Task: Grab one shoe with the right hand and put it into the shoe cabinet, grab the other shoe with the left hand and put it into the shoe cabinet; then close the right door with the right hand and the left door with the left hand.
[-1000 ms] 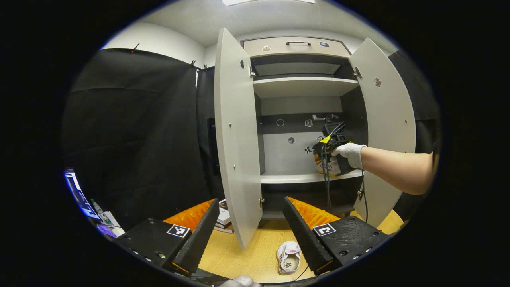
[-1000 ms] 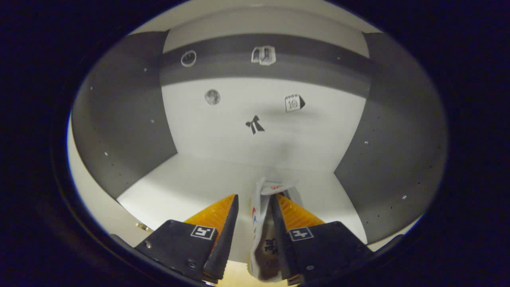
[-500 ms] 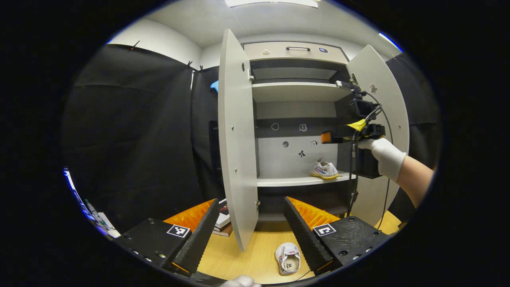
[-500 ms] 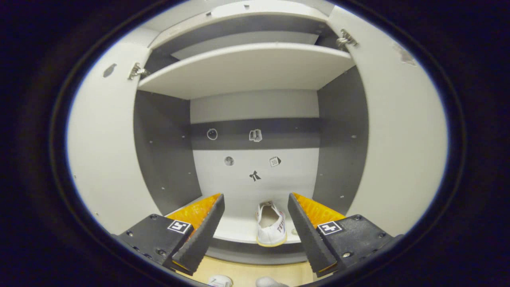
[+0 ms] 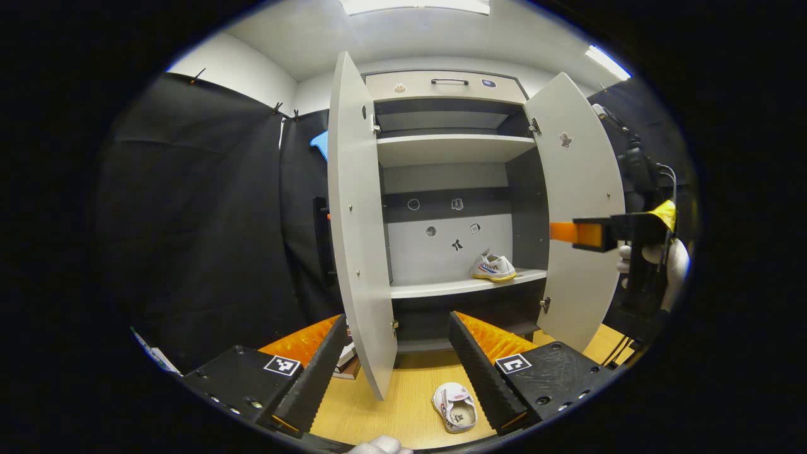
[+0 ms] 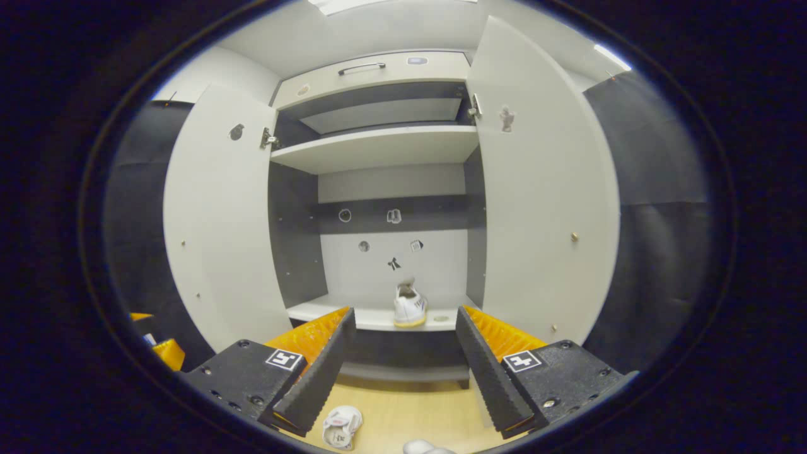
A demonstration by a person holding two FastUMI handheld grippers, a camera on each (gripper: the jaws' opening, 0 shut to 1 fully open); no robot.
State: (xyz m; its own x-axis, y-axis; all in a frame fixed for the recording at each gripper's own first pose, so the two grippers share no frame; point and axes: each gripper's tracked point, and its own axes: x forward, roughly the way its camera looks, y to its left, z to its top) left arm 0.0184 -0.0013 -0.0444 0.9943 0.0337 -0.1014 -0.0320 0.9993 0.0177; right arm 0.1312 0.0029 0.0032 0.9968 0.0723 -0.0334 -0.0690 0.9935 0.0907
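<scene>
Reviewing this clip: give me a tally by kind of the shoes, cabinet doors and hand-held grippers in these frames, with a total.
Shoes: 2, the shoe on the shelf and the shoe on the floor.
Cabinet doors: 2, the left door and the right door, both open.
Hand-held grippers: 2, the left hand-held gripper and the right hand-held gripper, both open.
Total: 6

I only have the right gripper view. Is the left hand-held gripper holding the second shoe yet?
Observer: No. In the left gripper view, the left hand-held gripper is open and empty.
Operator: Where's that shoe exactly?
Observer: The floor shoe lies opening up beside one of that gripper's fingers, in front of the cabinet.
Operator: And where's my gripper, seen from there?
Observer: The right hand-held gripper is outside the cabinet, in front of the right door, held by a gloved hand.
</scene>
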